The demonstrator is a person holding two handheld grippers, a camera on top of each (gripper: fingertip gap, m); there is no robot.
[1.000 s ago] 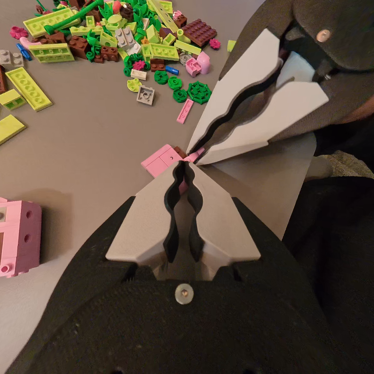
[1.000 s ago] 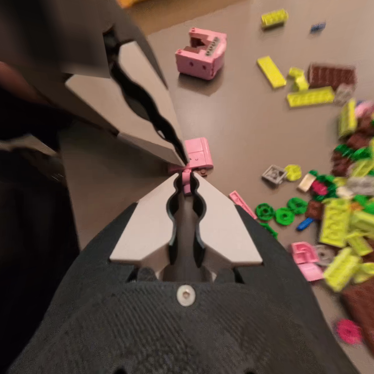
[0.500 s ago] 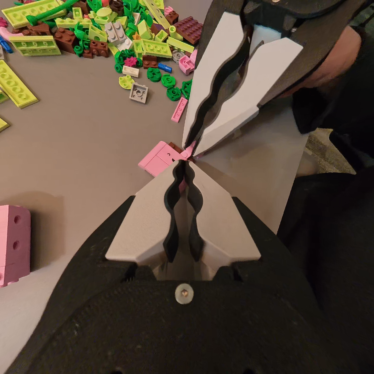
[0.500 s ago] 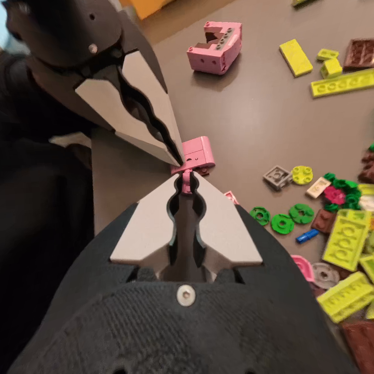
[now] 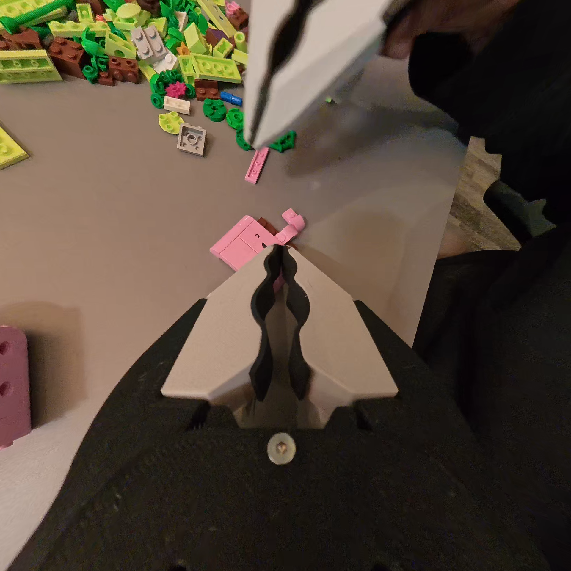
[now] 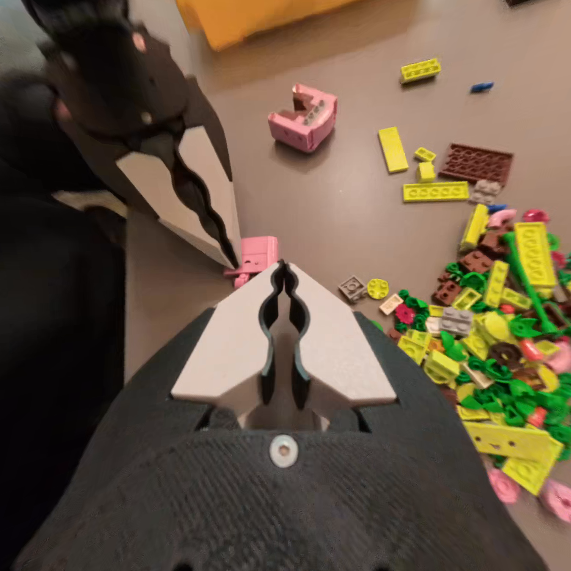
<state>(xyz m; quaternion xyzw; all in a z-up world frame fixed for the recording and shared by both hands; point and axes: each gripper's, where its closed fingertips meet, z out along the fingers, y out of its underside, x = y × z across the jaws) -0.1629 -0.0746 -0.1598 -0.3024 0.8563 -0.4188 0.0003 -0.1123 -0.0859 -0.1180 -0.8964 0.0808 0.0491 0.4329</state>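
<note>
My left gripper [image 5: 281, 247] is shut on a small pink brick assembly [image 5: 244, 244] that rests on the grey table near its edge. The assembly has a small curved pink piece [image 5: 293, 221] on its far end. It also shows in the right wrist view [image 6: 259, 251], with the left gripper [image 6: 236, 265] on its left side. My right gripper [image 6: 282, 267] is shut with nothing between its tips. It hovers just right of the assembly, apart from it. In the left wrist view the right gripper [image 5: 253, 142] is blurred, above a thin pink plate [image 5: 257, 165].
A larger pink brick build [image 6: 304, 120] stands farther out on the table and also shows in the left wrist view [image 5: 12, 383]. A pile of green, lime and brown bricks [image 6: 494, 340] lies to the right. A grey square plate [image 6: 352, 287] lies nearby. The table edge [image 5: 432, 278] is close.
My right gripper let go of the small curved pink piece, which stays on the assembly, and pulled away from it. My left gripper keeps its hold.
</note>
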